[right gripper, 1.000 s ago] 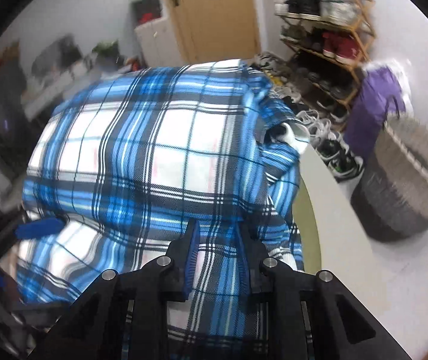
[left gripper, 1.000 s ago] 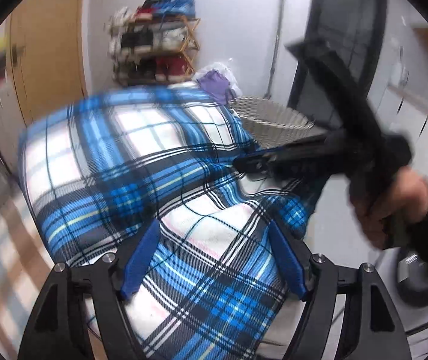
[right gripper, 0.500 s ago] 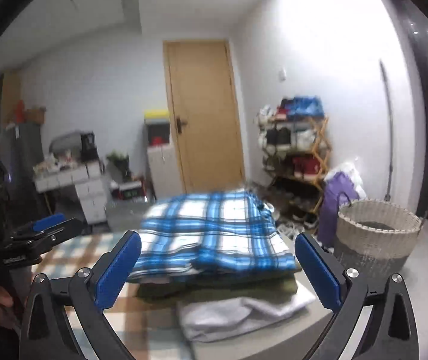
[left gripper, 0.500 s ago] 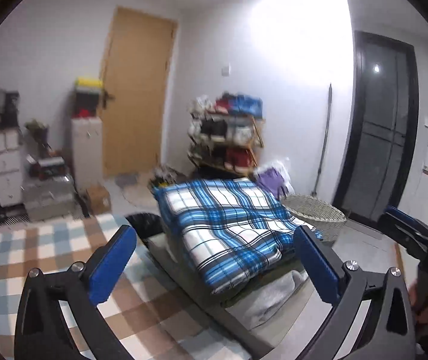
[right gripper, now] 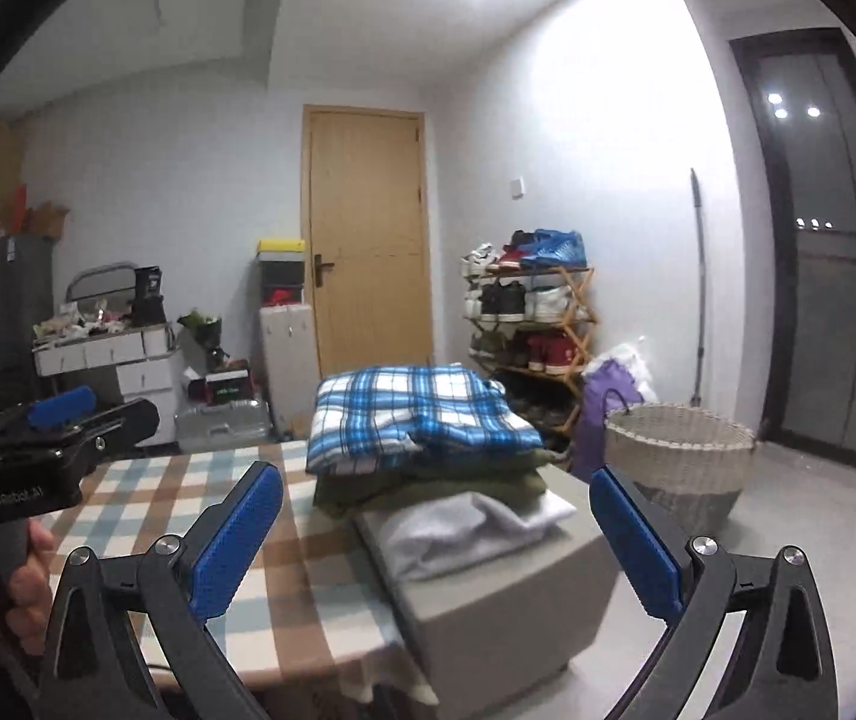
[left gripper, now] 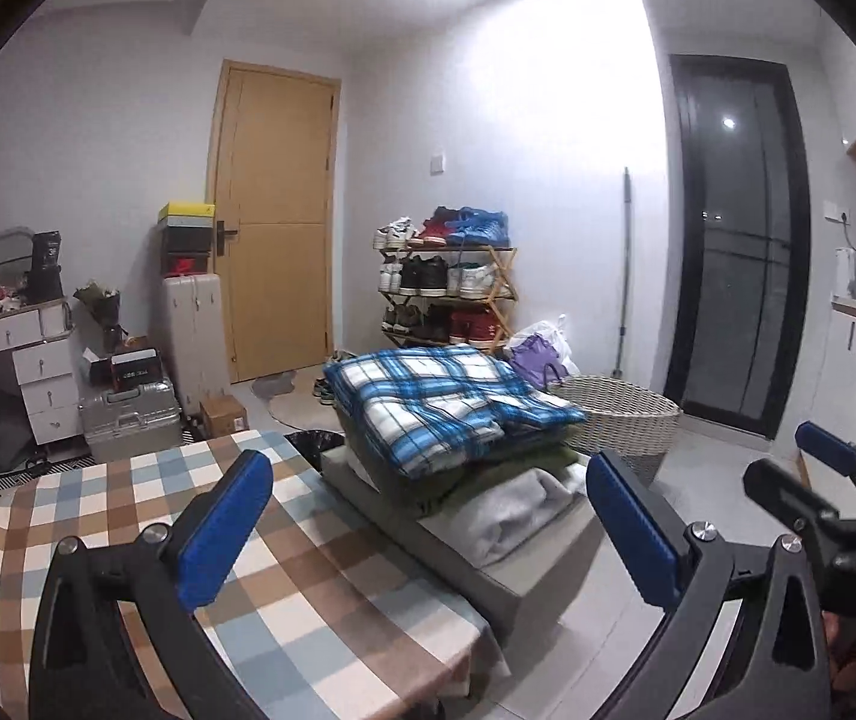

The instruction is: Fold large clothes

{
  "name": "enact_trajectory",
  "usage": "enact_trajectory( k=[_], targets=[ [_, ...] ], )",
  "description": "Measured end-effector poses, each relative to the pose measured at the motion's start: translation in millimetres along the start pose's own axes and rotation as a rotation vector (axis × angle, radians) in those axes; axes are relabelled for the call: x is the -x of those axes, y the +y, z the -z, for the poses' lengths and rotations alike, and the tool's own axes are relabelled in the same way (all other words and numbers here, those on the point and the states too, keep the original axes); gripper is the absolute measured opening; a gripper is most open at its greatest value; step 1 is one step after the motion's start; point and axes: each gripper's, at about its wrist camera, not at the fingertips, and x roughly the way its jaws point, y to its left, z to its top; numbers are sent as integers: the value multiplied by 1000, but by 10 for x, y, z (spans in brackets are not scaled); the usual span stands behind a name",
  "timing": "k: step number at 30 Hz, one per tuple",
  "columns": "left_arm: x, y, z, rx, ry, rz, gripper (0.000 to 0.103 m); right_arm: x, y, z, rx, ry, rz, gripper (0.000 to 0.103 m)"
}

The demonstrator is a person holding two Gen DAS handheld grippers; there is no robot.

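Our left gripper (left gripper: 428,531) and right gripper (right gripper: 436,537): jaws wide apart, holding nothing, well clear of pile (hands-off, we judge fold finished). Checked table (left gripper: 128,516) below us, bare of clothes. Beyond, plaid shirt (right gripper: 416,414) folded flat atop green and white garments on grey box (right gripper: 487,606). Wicker basket (right gripper: 676,450) farther right.

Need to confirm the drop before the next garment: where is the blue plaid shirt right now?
The blue plaid shirt lies folded on top of the clothes stack, over the olive garment, centre of both wrist views, left of the wicker basket. Neither gripper touches it.
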Motion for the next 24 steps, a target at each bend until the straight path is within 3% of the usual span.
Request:
enact_trajectory(
  k=[4,9,24],
  targets=[
    [2,-125,-4,-34,-3,-4,102,168,-129,114,-57,-66,55,103],
    [38,-185,26,-48,-14,-41,102,137,-207,160,-79,-44,84,103],
    [97,-267,144,-39,25,-9,102,339,-86,178,-28,-147,43,103]
  ],
)
